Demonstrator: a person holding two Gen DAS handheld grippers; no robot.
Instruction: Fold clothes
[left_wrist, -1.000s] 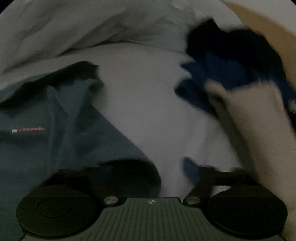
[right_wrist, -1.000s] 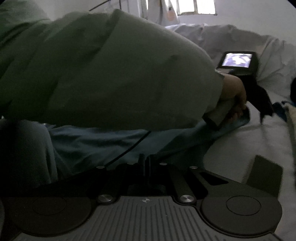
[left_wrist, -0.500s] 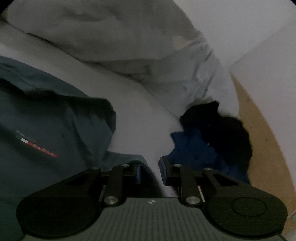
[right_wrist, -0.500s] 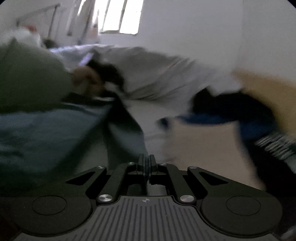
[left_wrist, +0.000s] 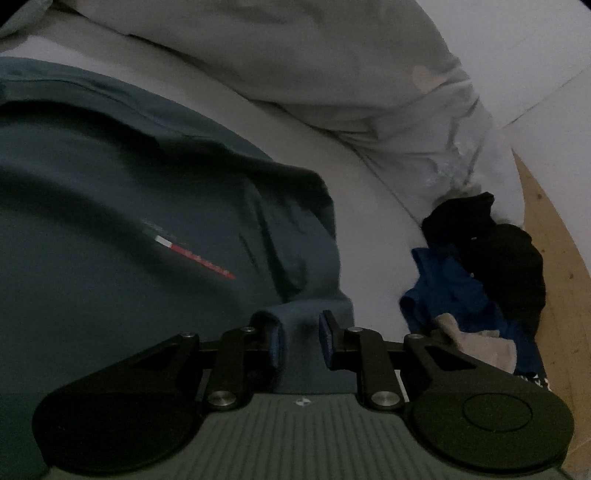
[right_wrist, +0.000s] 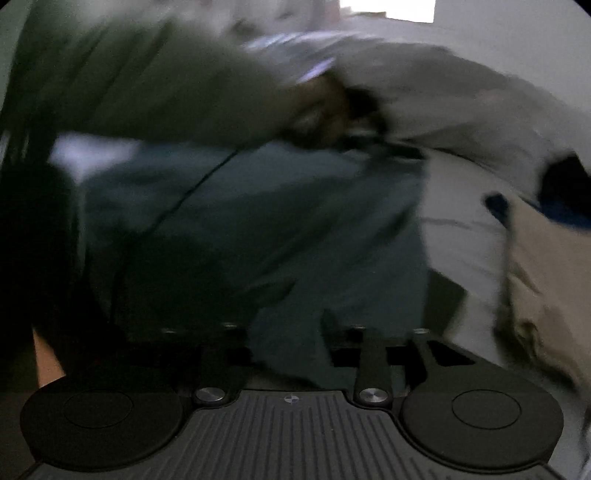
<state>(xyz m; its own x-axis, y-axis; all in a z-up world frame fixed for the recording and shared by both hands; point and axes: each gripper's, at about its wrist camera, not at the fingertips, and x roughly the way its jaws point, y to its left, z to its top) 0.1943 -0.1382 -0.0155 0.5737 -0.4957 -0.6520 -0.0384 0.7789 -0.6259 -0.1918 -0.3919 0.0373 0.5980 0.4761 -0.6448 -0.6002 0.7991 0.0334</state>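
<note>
Lying spread across the white bed sheet (left_wrist: 369, 206), dark teal t-shirt (left_wrist: 110, 206), filling the left and centre of the left wrist view. Showing a small chest stripe (left_wrist: 195, 256) in green, white and red, slanting down to the right. Bunching into soft folds along the right edge, with the sleeve (left_wrist: 295, 229) rumpling and casting a dark shadow at its upper hem. Reaching forward at the bottom, a corner of the same fabric poking up between the fingers of the left gripper (left_wrist: 301, 332), fingers standing apart with cloth in the gap, not pressing on it.

Sitting well apart to the right, near the wooden bed edge (left_wrist: 554, 280), a heap of other clothes: black garment (left_wrist: 491, 247), blue garment (left_wrist: 450, 291), beige piece (left_wrist: 480, 343). Rising behind, pale rumpled bedding (left_wrist: 295, 62).

Blurring heavily in the right wrist view: t-shirt (right_wrist: 277, 221) stretching across the middle, appearing greyer teal, with a person's sleeve (right_wrist: 166, 85) and hand (right_wrist: 325, 110) reaching over its far edge. Hovering low over the near hem, right gripper (right_wrist: 288, 328), fingers parted, cloth showing in the gap.
</note>
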